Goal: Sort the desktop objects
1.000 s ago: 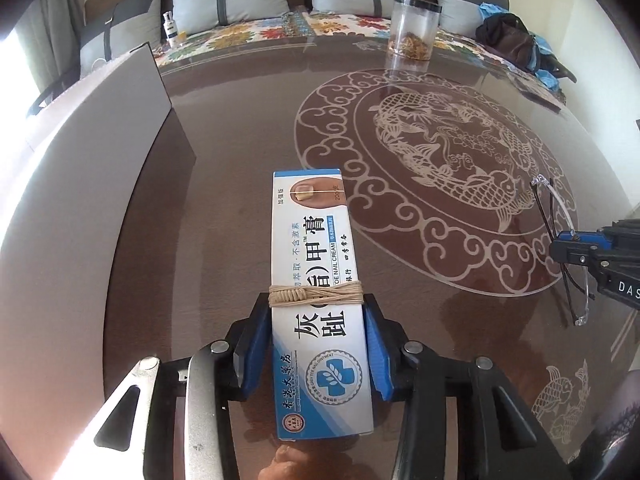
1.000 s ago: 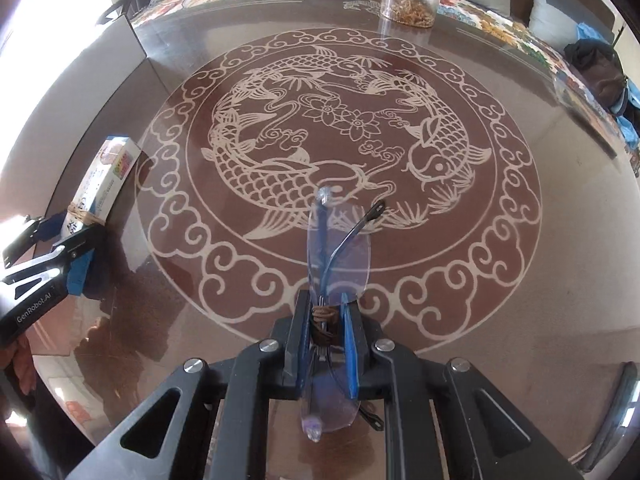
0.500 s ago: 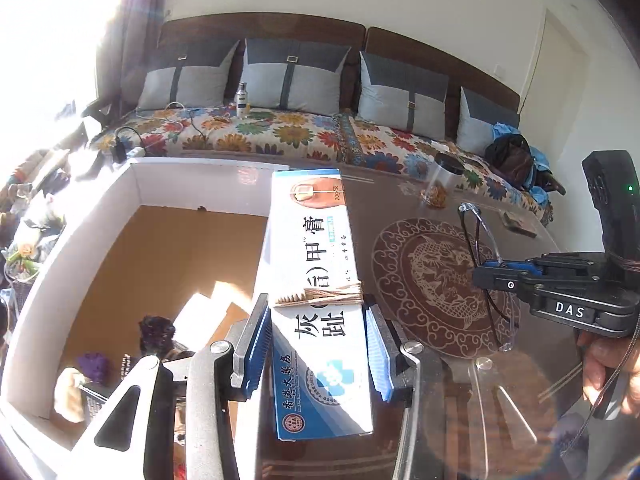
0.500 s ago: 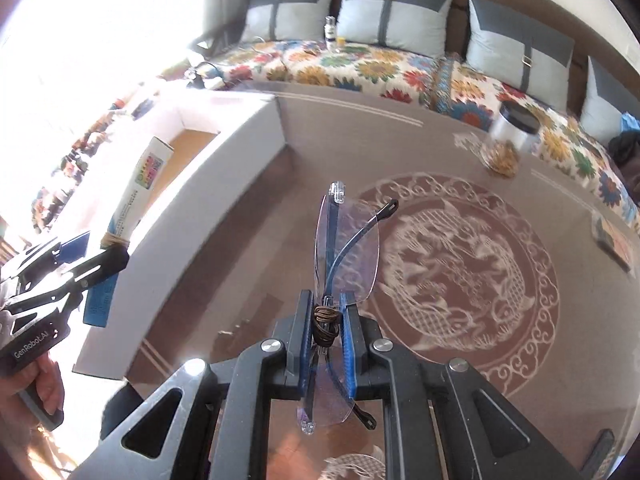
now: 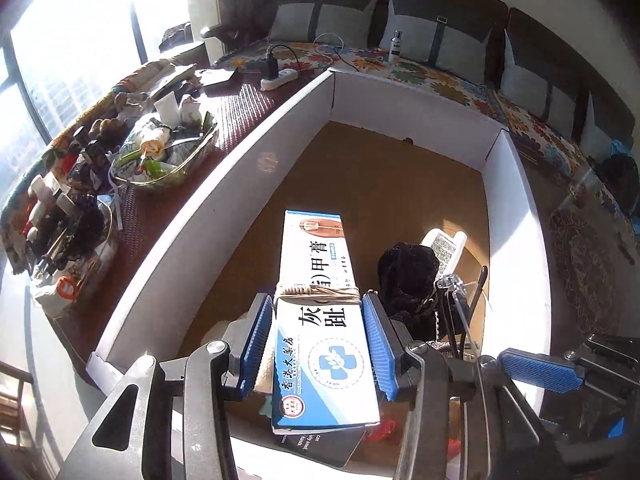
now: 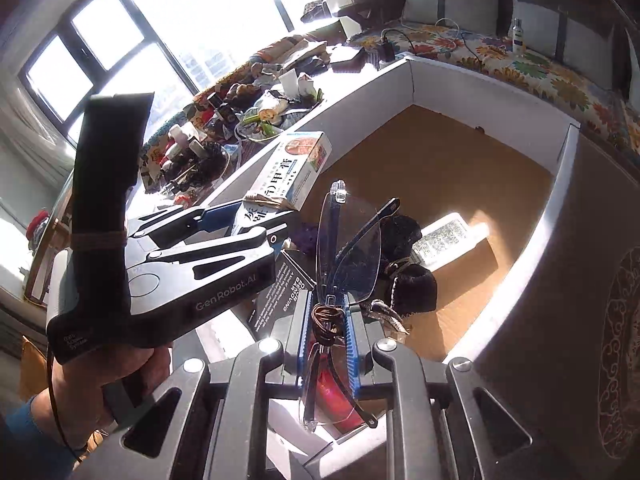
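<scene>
Sunlight from the window is falling across a white-walled carton point(image 5: 200, 240) with a brown floor, standing on the dark table point(image 6: 624, 320) in front of a flower-patterned sofa seat point(image 5: 440, 84).

Above the carton's near end, a blue-and-white ointment box point(image 5: 312, 256) with a string wound round its middle is lying lengthwise between the pads of the left tongs point(image 5: 316, 299). These tongs have just been opening. A slim gap is showing at the left pad, so they are standing loosely about the box rather than pinching it. The box's far end is pointing toward the carton's far wall.

Just to the right, a pair of folded rimless glasses point(image 6: 352, 248) is standing on edge between the pads of the right tongs point(image 6: 328, 300), with a brown cord wrapped round the frame there. These tongs have also just been opening, and their blue pads are sitting narrowly apart on either side of the frame, not pressing on it. The lenses are hanging over the carton's near right part.

Beneath both things, a black pouch point(image 5: 408, 276), a white bottle point(image 5: 444, 248) lying on its side and a dark printed card point(image 6: 284, 292) are resting on the carton floor. A hand point(image 6: 132, 368) is gripping the handle of the left tongs.
</scene>
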